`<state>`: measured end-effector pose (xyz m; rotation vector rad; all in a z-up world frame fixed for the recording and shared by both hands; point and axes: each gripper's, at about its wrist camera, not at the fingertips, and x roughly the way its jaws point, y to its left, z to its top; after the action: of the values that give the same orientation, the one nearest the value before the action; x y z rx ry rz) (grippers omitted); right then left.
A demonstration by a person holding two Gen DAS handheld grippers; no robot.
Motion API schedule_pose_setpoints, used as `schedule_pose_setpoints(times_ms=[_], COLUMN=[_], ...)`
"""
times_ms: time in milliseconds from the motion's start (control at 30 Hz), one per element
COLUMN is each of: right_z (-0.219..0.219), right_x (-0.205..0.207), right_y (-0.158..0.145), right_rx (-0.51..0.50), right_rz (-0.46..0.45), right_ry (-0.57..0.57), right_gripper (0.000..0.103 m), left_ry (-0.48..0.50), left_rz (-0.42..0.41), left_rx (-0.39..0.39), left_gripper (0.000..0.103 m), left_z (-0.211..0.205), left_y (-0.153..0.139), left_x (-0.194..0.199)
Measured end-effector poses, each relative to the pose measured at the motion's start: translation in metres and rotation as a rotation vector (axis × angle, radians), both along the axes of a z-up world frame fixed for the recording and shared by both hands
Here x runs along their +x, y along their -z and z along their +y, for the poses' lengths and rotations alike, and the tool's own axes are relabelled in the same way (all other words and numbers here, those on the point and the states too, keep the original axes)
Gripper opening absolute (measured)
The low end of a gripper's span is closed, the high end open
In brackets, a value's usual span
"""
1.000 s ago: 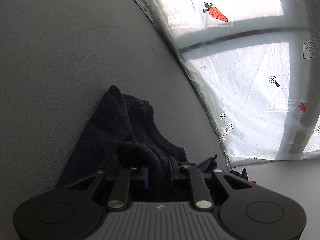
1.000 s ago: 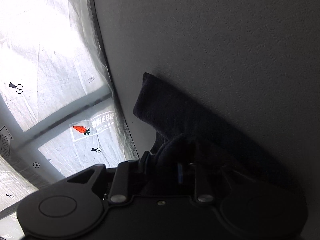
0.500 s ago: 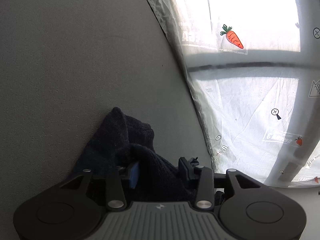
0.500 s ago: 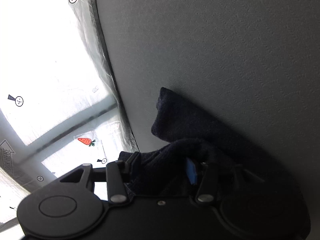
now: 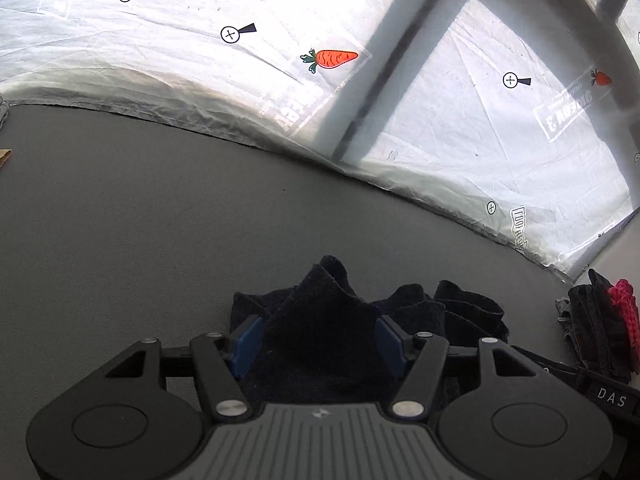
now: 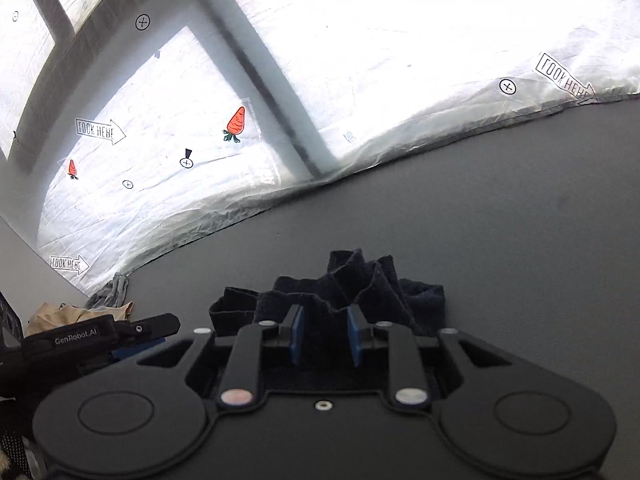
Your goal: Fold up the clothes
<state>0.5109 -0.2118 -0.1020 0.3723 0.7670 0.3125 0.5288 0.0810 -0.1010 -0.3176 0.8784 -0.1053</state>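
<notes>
The left hand-held gripper (image 5: 318,340) and right hand-held gripper (image 6: 326,334) are both spread wide around the bunched dark cloth (image 5: 400,312) on the grey worktop (image 5: 140,220), so its folds could flop loose.

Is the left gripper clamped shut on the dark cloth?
No, the left gripper stands open, its blue pads spread apart with the dark cloth lying loose between them.

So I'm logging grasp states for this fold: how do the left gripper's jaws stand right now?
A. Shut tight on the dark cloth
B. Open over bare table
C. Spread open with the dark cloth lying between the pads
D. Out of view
C: the left gripper has its blue pads wide apart, with the dark cloth bunched loosely between them.
</notes>
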Motion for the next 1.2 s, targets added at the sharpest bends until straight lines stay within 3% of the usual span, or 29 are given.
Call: schedule_pose_setpoints(times_ms=[100, 167, 267, 333, 433, 633, 700, 733, 767, 933, 1100, 1200], right_z=[0.035, 0.060, 0.065, 0.056, 0.044, 0.032, 0.018, 0.012, 0.006, 0.014, 0.019, 0.021], right_x=[-0.009, -0.013, -0.015, -0.007, 0.006, 0.032, 0.036, 0.039, 0.041, 0.039, 0.035, 0.029], right_y=[0.011, 0.028, 0.051, 0.061, 0.070, 0.075, 0.074, 0.075, 0.075, 0.067, 0.055, 0.050], right_rx=[-0.140, -0.283, -0.345, -0.304, -0.242, -0.120, -0.060, -0.059, -0.059, -0.179, -0.337, -0.471], right_rz=[-0.026, -0.027, -0.008, 0.016, 0.050, 0.140, 0.167, 0.178, 0.187, 0.144, 0.083, 0.036], right_ry=[-0.097, -0.151, -0.142, -0.106, -0.067, -0.028, 0.014, 0.042, 0.065, 0.014, 0.034, 0.067], right_gripper=[0.025, 0.025, 0.025, 0.025, 0.025, 0.024, 0.017, 0.005, 0.000, 0.000, 0.000, 0.035], left_ry=[0.014, 0.027, 0.023, -0.016, -0.096, -0.074, -0.078, -0.070, -0.060, -0.059, 0.014, 0.060], left_rz=[0.025, 0.011, -0.032, -0.030, 0.030, 0.035, 0.059, 0.069, 0.081, 0.137, 0.111, 0.102], left_rx=[0.141, 0.227, 0.288, 0.267, 0.145, 0.156, 0.131, 0.125, 0.133, 0.141, 0.208, 0.248], left_gripper=[0.063, 0.063, 0.072, 0.081, 0.089, 0.092, 0.095, 0.095, 0.097, 0.099, 0.099, 0.099], left_z=[-0.021, -0.031, -0.034, -0.026, -0.002, -0.001, 0.002, 0.003, 0.003, 0.006, 0.011, 0.008], left_y=[0.020, 0.032, 0.046, 0.049, 0.050, 0.047, 0.049, 0.050, 0.049, 0.046, 0.036, 0.033], left_x=[-0.011, -0.017, -0.024, -0.020, -0.008, -0.005, -0.002, -0.001, 0.001, 0.005, 0.002, 0.007])
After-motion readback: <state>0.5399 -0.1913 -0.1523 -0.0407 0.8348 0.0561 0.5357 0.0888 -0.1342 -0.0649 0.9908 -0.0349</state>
